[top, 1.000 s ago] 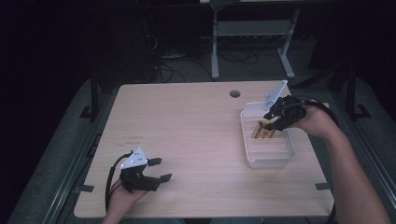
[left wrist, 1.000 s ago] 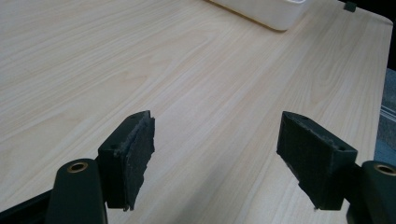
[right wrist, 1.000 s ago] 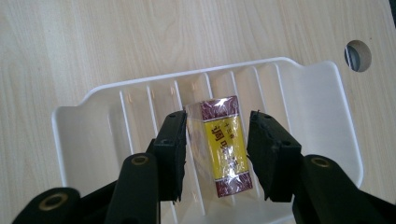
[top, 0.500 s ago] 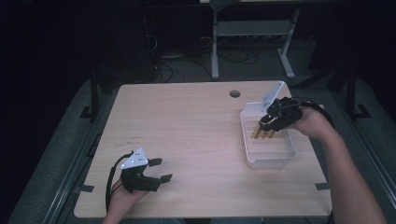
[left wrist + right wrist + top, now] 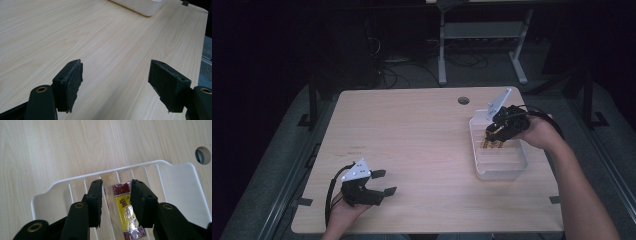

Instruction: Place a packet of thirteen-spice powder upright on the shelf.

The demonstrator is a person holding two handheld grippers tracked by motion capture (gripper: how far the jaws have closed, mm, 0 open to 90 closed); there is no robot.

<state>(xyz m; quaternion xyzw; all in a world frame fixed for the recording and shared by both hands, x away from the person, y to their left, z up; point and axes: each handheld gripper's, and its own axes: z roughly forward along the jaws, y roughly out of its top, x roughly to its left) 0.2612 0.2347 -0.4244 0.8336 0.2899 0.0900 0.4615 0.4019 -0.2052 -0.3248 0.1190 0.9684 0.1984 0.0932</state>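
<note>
A white ribbed tray [image 5: 499, 172] sits at the table's right side. In its far end lies a clear-wrapped packet [image 5: 492, 144] with yellow and dark red print. My right gripper [image 5: 493, 131] points down into the tray. In the right gripper view the packet [image 5: 125, 205] lies between the jaws of that gripper [image 5: 117, 182]. The jaws have just been opening, a thin gap shows at the left pad, and the packet rests on the tray [image 5: 175, 177]. My left gripper [image 5: 384, 182] rests near the table's front left, and its jaws [image 5: 115, 80] stand wide apart over bare wood.
A round cable hole [image 5: 463, 100] lies in the tabletop just left of the tray's far end. The tray's corner [image 5: 142, 5] appears far off in the left gripper view. Bare wood spans the table's middle and left. A desk frame and cables stand behind the table.
My right gripper has shifted slightly over the far end of the tray. The left gripper has stayed where it was.
</note>
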